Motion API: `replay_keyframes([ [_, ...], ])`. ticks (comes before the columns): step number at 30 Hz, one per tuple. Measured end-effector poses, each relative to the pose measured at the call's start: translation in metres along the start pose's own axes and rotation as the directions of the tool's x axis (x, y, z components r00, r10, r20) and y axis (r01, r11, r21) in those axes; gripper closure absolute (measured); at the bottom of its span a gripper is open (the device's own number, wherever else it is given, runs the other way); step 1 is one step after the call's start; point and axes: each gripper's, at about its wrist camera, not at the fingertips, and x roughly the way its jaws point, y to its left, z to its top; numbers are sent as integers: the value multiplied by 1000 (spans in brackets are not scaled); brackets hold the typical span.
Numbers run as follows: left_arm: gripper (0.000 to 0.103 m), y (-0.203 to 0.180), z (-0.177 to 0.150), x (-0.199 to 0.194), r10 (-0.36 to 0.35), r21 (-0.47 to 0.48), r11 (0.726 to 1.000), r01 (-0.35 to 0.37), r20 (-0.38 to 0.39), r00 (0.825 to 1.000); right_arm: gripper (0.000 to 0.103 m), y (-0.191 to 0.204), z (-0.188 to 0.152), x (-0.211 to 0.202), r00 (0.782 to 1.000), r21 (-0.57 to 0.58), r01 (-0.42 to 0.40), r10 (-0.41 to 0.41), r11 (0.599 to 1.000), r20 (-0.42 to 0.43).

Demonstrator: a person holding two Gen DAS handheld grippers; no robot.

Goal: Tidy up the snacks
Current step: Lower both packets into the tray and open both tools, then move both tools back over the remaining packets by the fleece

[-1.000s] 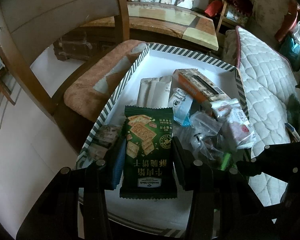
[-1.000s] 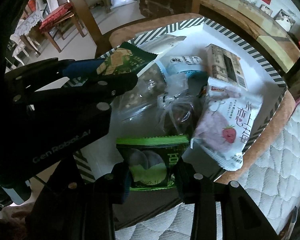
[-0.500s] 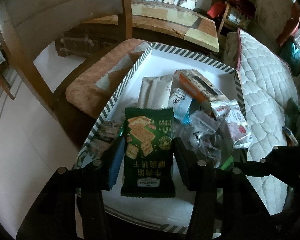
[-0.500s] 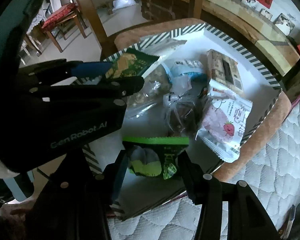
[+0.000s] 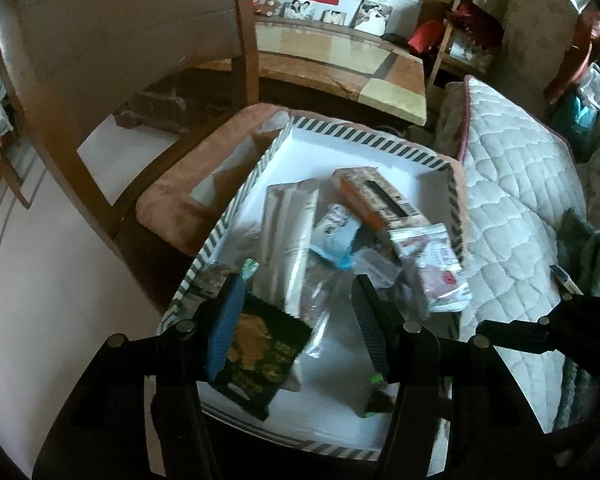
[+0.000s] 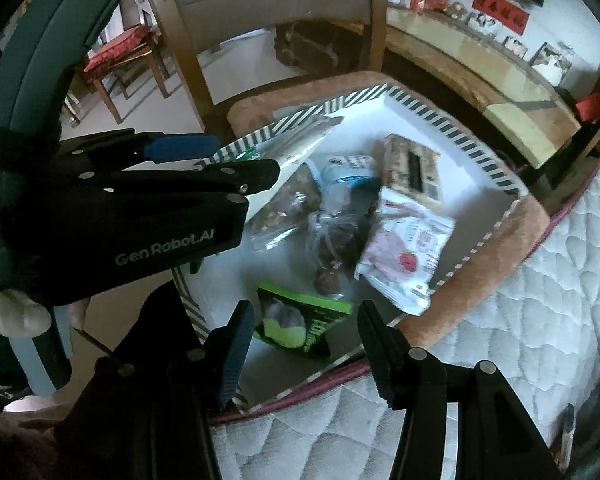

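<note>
A white tray with a striped rim [image 5: 356, 136] [image 6: 440, 116] holds a heap of snack packets. My left gripper [image 5: 296, 320] hangs over its near left corner, jaws opening. The dark green cracker packet [image 5: 260, 356] lies tilted in the tray below, by the blue left pad [image 5: 224, 320] and not clamped. My right gripper [image 6: 306, 340] is open above the tray's near edge. A bright green packet [image 6: 300, 324] lies loose on the tray floor under it. The left gripper [image 6: 236, 160] also shows in the right wrist view, over the tray's left rim.
The heap has an orange box [image 5: 376, 196], a strawberry packet [image 6: 404, 252], a blue-white packet [image 5: 336, 232], a long beige packet [image 5: 288, 232] and a clear bag [image 6: 328, 240]. The tray rests on a brown chair cushion [image 5: 188, 200] beside a quilted mattress [image 5: 512, 208]. A wooden table [image 5: 340, 64] stands beyond.
Both grippers let go of their green packets and rose. The cracker packet slid down to the left and now lies tilted; the bright green packet rests on the tray floor.
</note>
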Motion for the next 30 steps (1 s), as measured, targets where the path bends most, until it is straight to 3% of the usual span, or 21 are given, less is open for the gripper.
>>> replay_keyframes([
  [12, 43, -46, 4, -19, -60, 74, 996, 59, 21, 998, 50, -31, -34, -37, 996, 75, 73, -77, 994, 45],
  [30, 43, -141, -7, -11, -130, 221, 966, 135, -40, 991, 47, -93, -98, -59, 990, 223, 118, -131, 968, 43],
])
